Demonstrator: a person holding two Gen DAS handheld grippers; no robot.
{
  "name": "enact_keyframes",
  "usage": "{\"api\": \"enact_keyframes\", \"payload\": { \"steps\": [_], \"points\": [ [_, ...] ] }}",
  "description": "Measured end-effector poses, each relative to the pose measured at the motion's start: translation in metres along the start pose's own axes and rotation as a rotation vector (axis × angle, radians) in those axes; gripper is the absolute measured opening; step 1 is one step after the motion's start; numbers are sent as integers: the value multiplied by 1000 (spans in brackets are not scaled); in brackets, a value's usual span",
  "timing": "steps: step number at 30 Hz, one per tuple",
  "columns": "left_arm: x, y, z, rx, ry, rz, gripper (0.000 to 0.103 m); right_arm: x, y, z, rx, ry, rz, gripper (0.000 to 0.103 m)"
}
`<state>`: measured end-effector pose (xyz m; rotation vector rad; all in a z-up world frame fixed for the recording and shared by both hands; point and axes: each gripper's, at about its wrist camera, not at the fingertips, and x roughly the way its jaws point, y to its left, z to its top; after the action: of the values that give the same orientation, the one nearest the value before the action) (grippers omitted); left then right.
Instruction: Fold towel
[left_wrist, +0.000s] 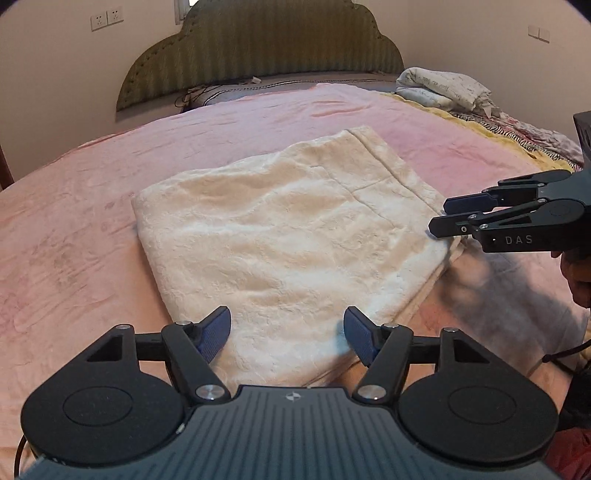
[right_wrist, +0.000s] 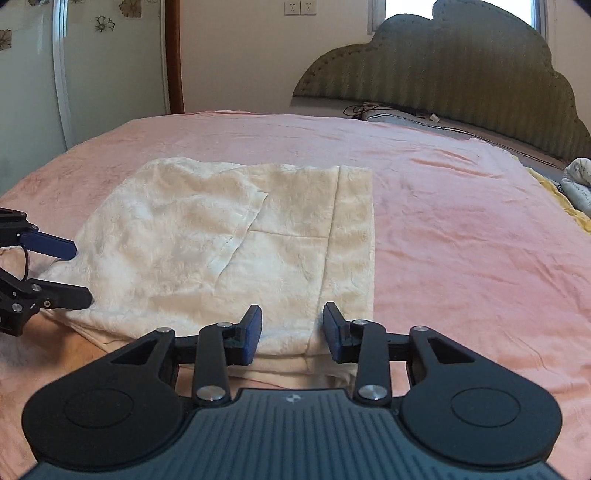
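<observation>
On the bed, nearest first:
Left gripper (left_wrist: 287, 334): low over the near edge of the towel, 2 blue pads spread wide, holding nothing.
Right gripper (right_wrist: 291, 334): level at the towel's right-hand corner, fingers parted moderately, empty; a hand (left_wrist: 576, 275) grips its handle.
Towel (left_wrist: 280, 236): cream, folded in layers, lying flat on the pink blanket (left_wrist: 92, 206).
Headboard (left_wrist: 258, 48): green, padded, against the far wall.

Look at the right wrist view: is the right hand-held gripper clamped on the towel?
No: the right hand-held gripper is open, its blue pads apart above the towel.
</observation>
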<state>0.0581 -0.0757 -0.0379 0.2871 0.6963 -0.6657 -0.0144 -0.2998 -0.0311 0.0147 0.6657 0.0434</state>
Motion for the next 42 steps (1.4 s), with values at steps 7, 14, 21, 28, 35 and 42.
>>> {"api": "enact_keyframes", "payload": {
  "steps": [7,14,21,28,35,42],
  "points": [
    [9,-5,2,13,12,5,74,12,0,8,-62,36,33,44],
    [-8,52,19,-127,-91,85,87,8,-56,32,110,-60,97,67],
    [37,136,16,-528,81,-184,87,88,-140,24,505,113,484,68],
    [69,143,16,-622,94,-390,87,121,-151,28,550,138,733,68],
    [75,120,24,-558,64,-278,46,128,-130,41,494,149,675,49],
    [50,107,28,-442,-5,-160,10,92,-111,51,435,70,623,24]
  ]
}}
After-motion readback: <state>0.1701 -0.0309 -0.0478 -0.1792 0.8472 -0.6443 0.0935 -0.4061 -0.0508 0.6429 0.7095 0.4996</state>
